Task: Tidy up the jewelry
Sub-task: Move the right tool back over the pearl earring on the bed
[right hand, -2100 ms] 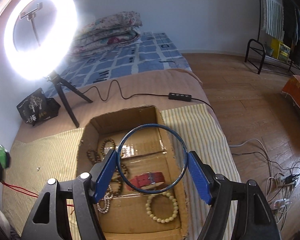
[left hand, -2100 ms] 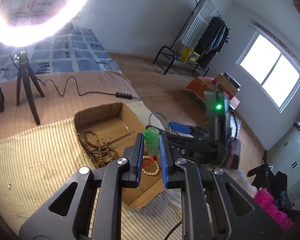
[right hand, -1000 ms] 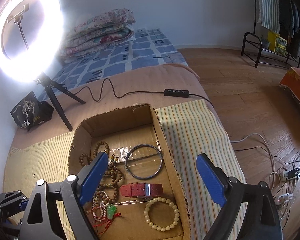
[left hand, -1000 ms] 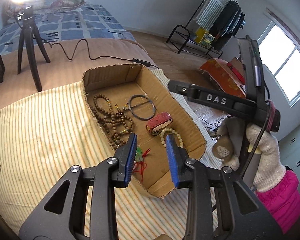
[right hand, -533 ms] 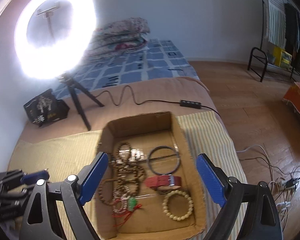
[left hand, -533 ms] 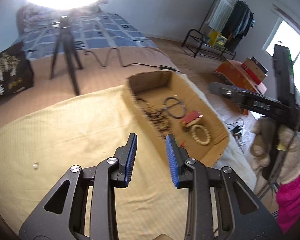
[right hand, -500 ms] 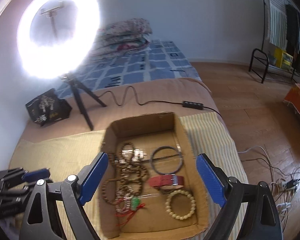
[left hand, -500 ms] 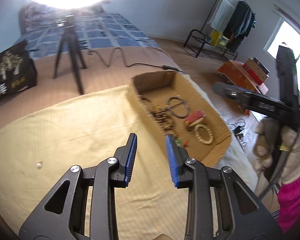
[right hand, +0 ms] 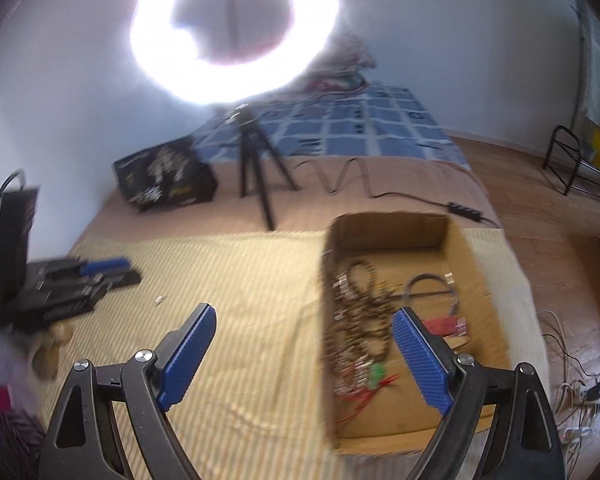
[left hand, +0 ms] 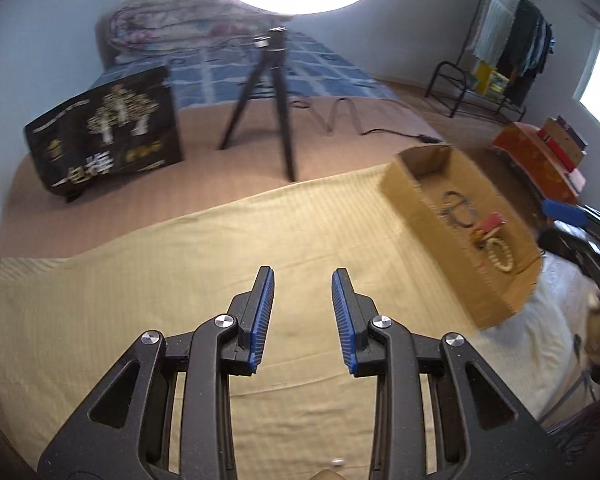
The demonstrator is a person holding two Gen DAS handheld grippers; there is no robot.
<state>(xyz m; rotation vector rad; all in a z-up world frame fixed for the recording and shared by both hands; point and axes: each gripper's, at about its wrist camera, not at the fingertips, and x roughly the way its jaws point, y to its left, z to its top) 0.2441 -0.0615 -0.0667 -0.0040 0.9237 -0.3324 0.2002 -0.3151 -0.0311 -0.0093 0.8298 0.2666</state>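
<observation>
A cardboard box (right hand: 384,228) sits on the yellow striped cloth (right hand: 240,280); in the left wrist view it (left hand: 428,208) is at the right. It holds brown bead strings (right hand: 356,312), a dark bangle (right hand: 432,292), a red watch strap (right hand: 444,325), a green pendant with red cord (right hand: 374,372) and a cream bead bracelet (left hand: 500,256). My left gripper (left hand: 303,316) is open and empty over bare cloth, left of the box. My right gripper (right hand: 303,354) is wide open and empty above the box's left wall. A tiny pale item (right hand: 161,300) lies on the cloth.
A ring light on a black tripod (right hand: 256,168) and a black printed bag (right hand: 166,176) stand behind the cloth. A power cable with a switch (right hand: 464,210) runs behind the box. The bed edge drops to wood floor with cables (right hand: 580,380) at the right.
Both grippers have swung left, away from the box. The left one let go of the green pendant and the right one of the dark bangle; both now lie in the box.
</observation>
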